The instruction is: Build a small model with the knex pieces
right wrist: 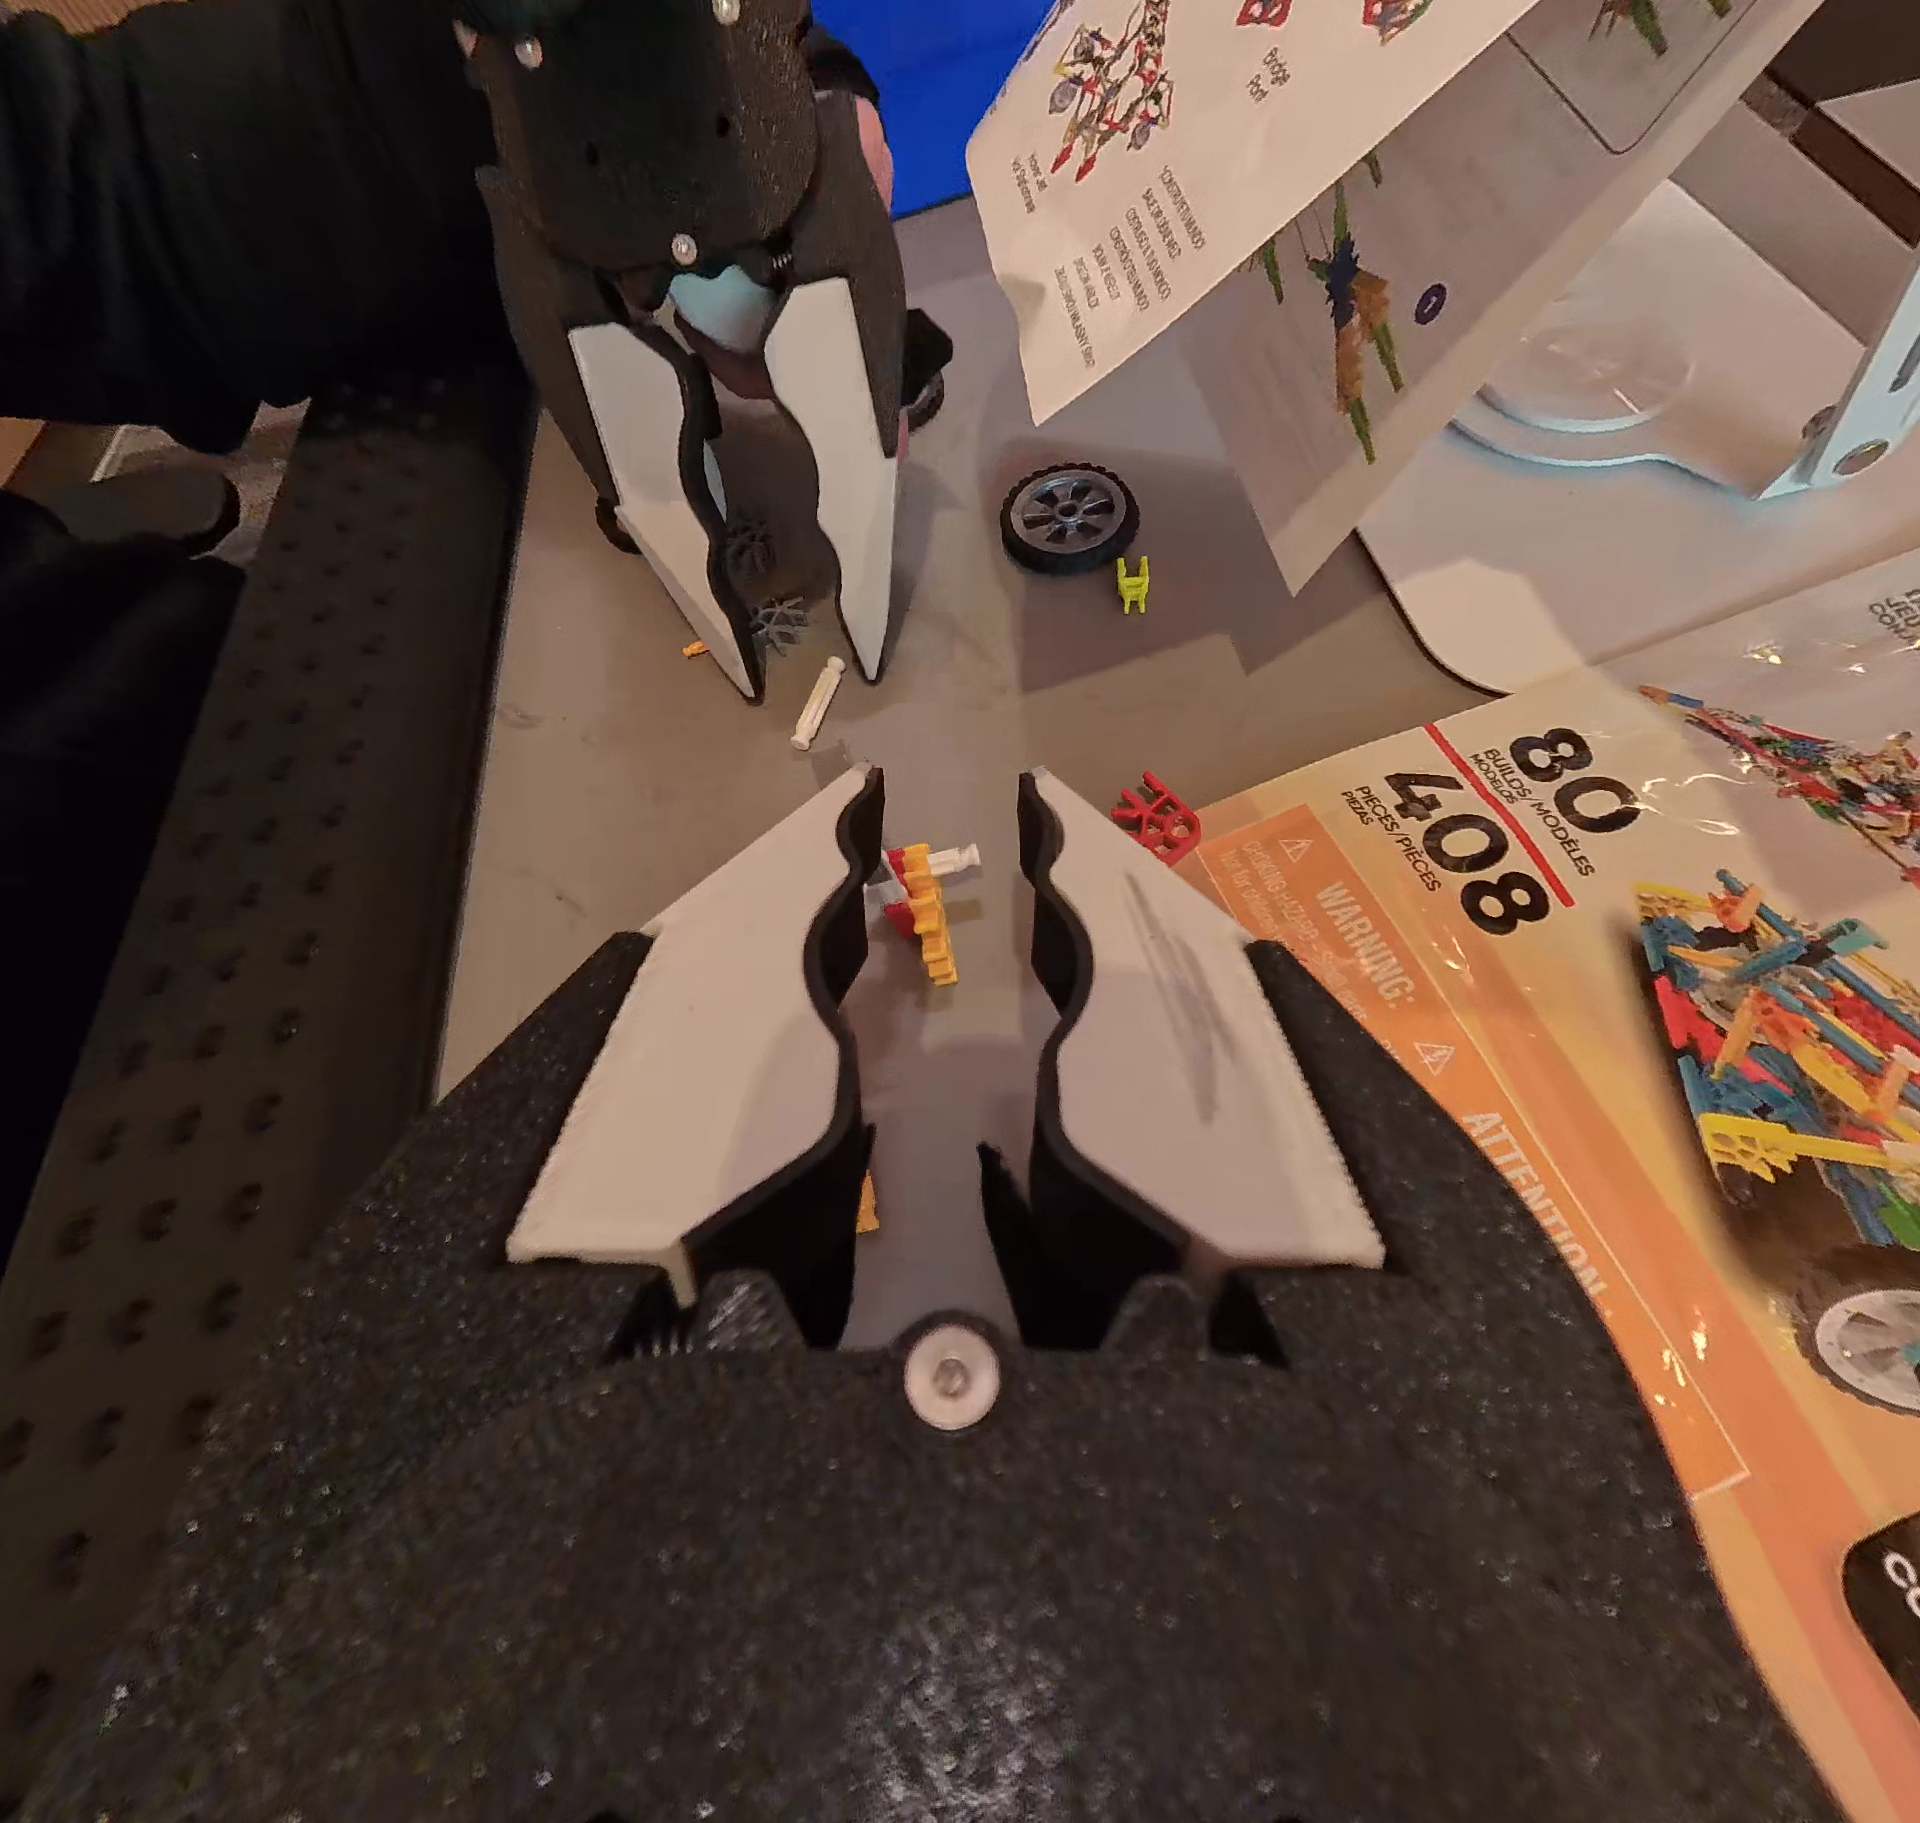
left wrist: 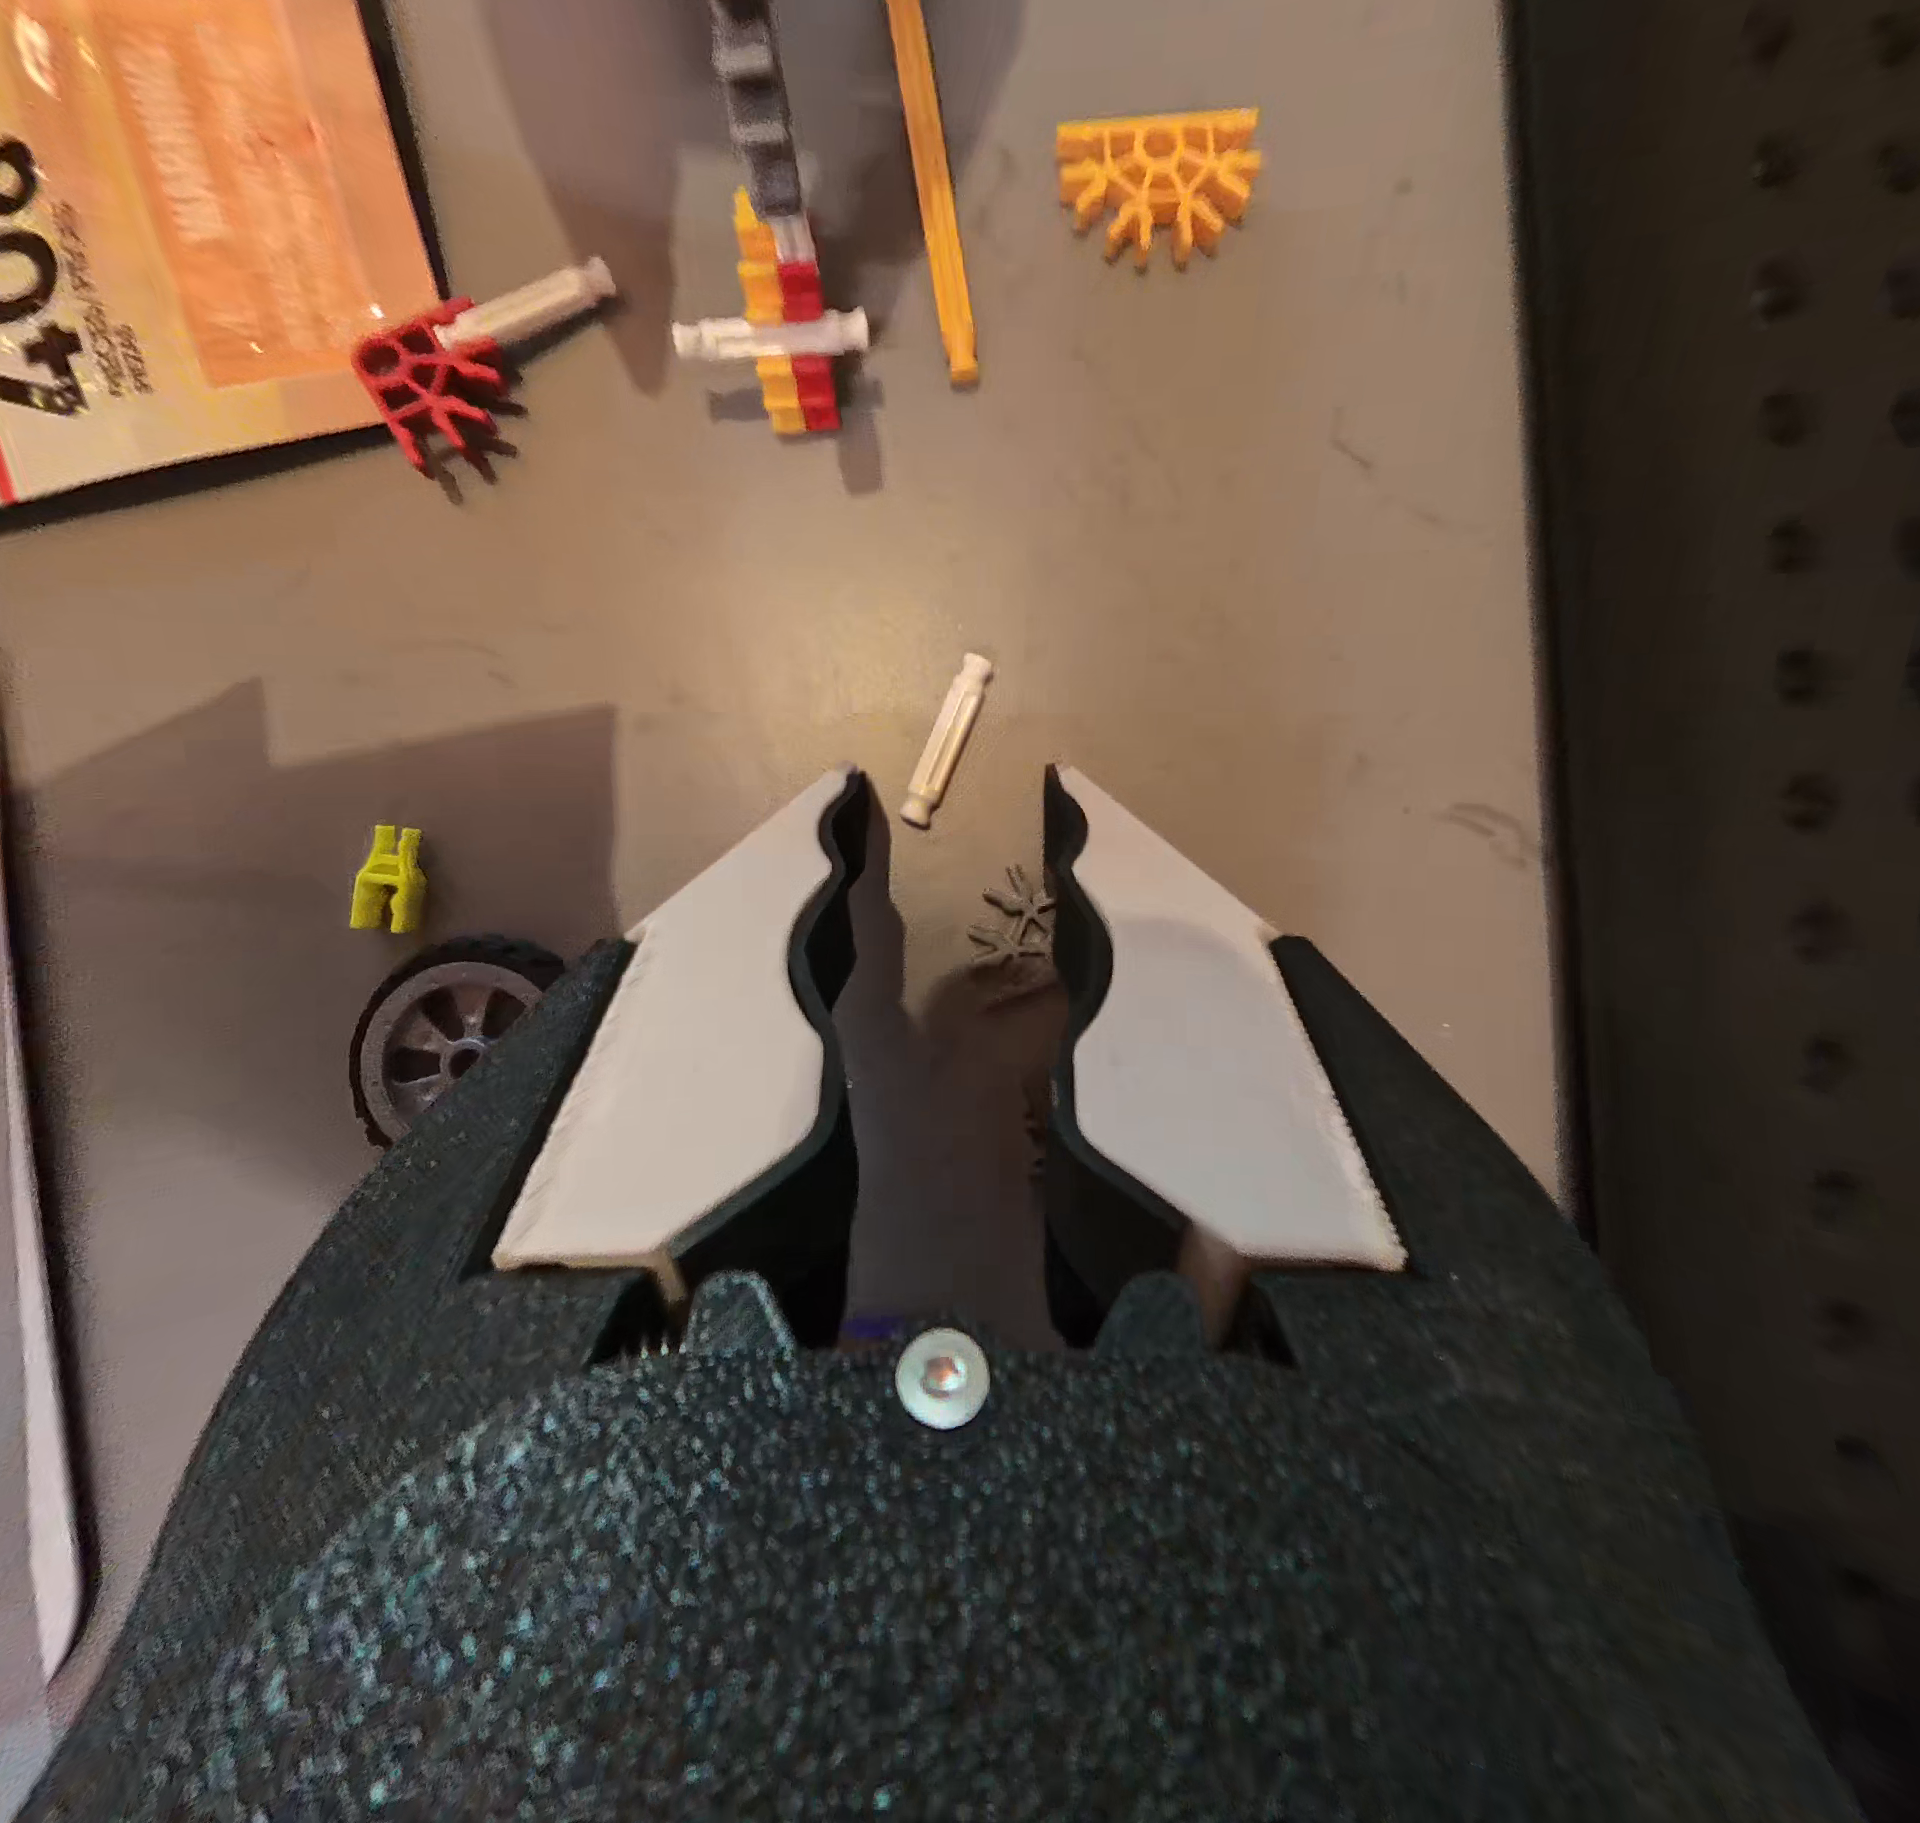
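The left gripper [left wrist: 951, 771] is open and holds nothing. It hangs over a grey table [left wrist: 1195, 547]. A small white rod [left wrist: 947, 739] lies just past its tips, at 12 o'clock, not touching them. A grey star piece [left wrist: 1013, 926] lies by the inside of its right finger [left wrist: 1164, 1025], partly hidden. At 9 o'clock sit a green clip [left wrist: 388, 877] and, just below it, a wheel [left wrist: 442, 1030]. Far up at 12 o'clock lie a red and yellow stack [left wrist: 790, 329] with a white rod through it, a long yellow stick [left wrist: 925, 142] beside it, and a yellow fan piece [left wrist: 1158, 184] at 1 o'clock. A red piece [left wrist: 431, 386] at 10 o'clock has a white rod stuck in it and touches the corner of an orange bag [left wrist: 197, 184].

The right gripper [right wrist: 948, 786] is open too, with nothing in it. The red and yellow stack [right wrist: 920, 906] shows on the table between its fingers, closer to the left finger [right wrist: 727, 1004]. The red piece [right wrist: 1155, 815] peeks out by the right finger's tip at 1 o'clock. The orange bag [right wrist: 1538, 1098] lies at 3 o'clock. The left gripper [right wrist: 810, 667] points down at 11 o'clock. A paper sheet [right wrist: 1247, 132] hangs at 1 o'clock
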### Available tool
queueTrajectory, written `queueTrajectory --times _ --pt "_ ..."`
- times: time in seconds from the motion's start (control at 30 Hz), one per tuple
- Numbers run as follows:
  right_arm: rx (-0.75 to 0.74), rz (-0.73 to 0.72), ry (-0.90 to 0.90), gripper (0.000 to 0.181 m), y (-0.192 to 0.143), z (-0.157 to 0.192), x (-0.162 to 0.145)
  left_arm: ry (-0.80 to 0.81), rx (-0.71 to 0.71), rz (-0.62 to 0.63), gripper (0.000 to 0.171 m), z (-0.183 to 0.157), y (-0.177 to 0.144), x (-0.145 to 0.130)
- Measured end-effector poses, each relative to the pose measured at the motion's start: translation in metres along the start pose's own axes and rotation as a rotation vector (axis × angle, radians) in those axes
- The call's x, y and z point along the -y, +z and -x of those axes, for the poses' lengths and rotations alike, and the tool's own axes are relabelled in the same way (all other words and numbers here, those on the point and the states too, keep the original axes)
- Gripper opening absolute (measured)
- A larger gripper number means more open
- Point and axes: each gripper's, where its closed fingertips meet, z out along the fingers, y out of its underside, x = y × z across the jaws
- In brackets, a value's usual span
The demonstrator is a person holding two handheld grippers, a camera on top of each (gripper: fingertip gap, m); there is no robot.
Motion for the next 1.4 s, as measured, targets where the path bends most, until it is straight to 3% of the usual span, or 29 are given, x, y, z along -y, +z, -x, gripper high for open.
queueTrajectory --times 0.3,1.4 --pt "-0.022 -0.032 -0.013 0.025 -0.004 -0.002 0.007 0.112 0.053 0.018 0.005 0.001 0.004 0.003" --pt "-0.066 -0.076 -0.029 0.025 -0.012 -0.009 0.015 0.169 0.245 -0.140 0.005 0.029 -0.016 0.033"
